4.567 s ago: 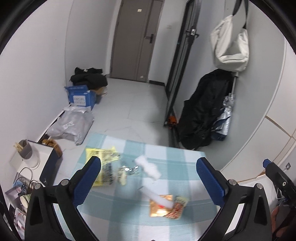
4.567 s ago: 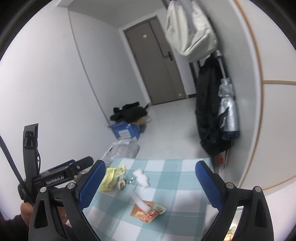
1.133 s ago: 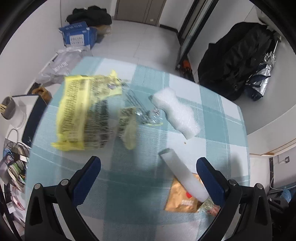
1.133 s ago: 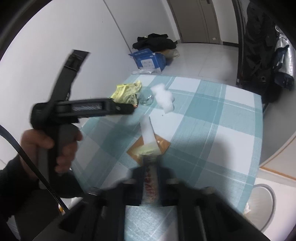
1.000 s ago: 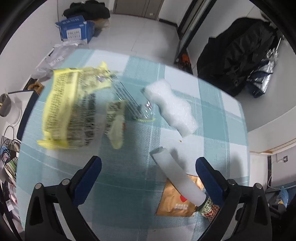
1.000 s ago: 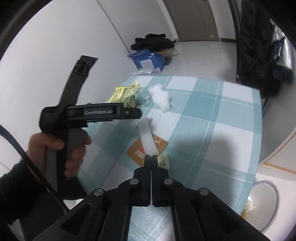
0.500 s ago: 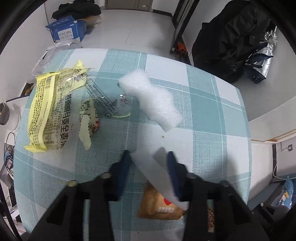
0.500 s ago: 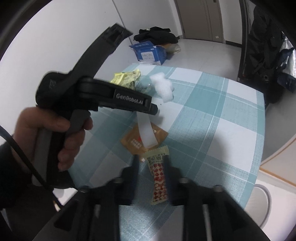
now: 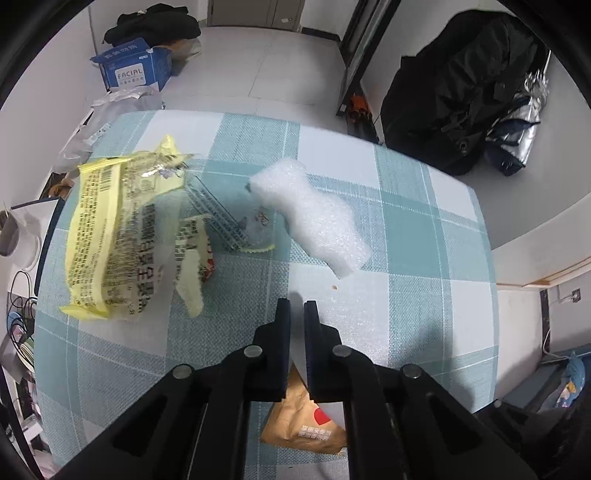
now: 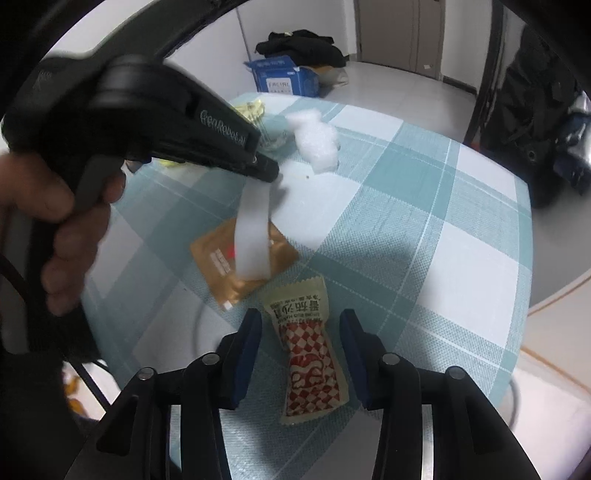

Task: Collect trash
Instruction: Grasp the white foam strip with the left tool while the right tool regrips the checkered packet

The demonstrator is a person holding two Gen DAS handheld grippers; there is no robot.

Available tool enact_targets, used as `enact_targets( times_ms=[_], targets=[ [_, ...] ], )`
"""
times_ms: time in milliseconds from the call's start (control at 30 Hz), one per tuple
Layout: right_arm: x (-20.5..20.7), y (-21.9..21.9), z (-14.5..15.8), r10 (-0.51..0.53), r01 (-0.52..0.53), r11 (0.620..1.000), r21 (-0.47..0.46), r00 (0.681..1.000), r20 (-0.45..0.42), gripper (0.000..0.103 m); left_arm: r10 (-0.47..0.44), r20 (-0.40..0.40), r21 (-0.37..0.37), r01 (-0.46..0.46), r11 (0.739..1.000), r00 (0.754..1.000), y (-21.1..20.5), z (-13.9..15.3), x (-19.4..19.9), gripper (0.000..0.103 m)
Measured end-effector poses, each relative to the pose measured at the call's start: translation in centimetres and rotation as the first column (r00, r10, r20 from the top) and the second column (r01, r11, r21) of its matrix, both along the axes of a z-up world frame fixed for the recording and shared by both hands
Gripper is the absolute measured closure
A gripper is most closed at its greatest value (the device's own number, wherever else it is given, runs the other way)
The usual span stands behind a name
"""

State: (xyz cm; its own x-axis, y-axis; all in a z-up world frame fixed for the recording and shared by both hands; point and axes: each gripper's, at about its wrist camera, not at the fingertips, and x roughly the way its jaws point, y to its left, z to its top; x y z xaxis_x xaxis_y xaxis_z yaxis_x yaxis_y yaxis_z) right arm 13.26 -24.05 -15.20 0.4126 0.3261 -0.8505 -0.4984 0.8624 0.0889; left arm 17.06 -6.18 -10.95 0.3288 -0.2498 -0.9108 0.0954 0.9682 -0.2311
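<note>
A long white foam strip [image 10: 254, 236] is pinched at one end by my left gripper [image 9: 297, 308], which is shut on it. Its other end lies over a brown sachet [image 10: 221, 258] on the teal checked tablecloth [image 9: 424, 258]. In the right wrist view, a hand holds the left gripper [image 10: 271, 173] at upper left. A red-and-white checked sauce sachet [image 10: 310, 350] lies flat between the fingers of my right gripper [image 10: 301, 319], which is open; its pads stand clear of the sachet's edges. Farther off lie a yellow wrapper [image 9: 110, 236], a clear wrapper [image 9: 225, 218] and a white foam chunk [image 9: 314, 225].
On the floor beyond the table are a blue box [image 9: 133, 70], dark clothes [image 9: 151, 22] and a grey bag [image 9: 110, 107]. A black coat [image 9: 454, 92] hangs at right. Part of a round bin rim [image 10: 515, 402] shows past the table's near right edge.
My left gripper went from wide open to shut on the foam strip's end. My right gripper opened from shut and came down around the sauce sachet.
</note>
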Motion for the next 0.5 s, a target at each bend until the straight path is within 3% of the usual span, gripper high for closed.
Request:
enact_targets(
  times_ms=[200, 500],
  targets=[
    [-0.6, 0.3, 0.1, 0.036, -0.036, 0.999, -0.009, 0.999, 0.019, 0.089, 0.008, 0.059, -0.045, -0.005, 0.999, 0.998, 0.5, 1.7, -0.4, 0.100],
    [-0.3, -0.1, 0.2, -0.008, 0.008, 0.999, 0.047, 1.000, -0.013, 0.091, 0.039, 0.105, -0.120, -0.026, 0.992, 0.994, 2.0, 2.7, -0.9, 0.100]
  ],
)
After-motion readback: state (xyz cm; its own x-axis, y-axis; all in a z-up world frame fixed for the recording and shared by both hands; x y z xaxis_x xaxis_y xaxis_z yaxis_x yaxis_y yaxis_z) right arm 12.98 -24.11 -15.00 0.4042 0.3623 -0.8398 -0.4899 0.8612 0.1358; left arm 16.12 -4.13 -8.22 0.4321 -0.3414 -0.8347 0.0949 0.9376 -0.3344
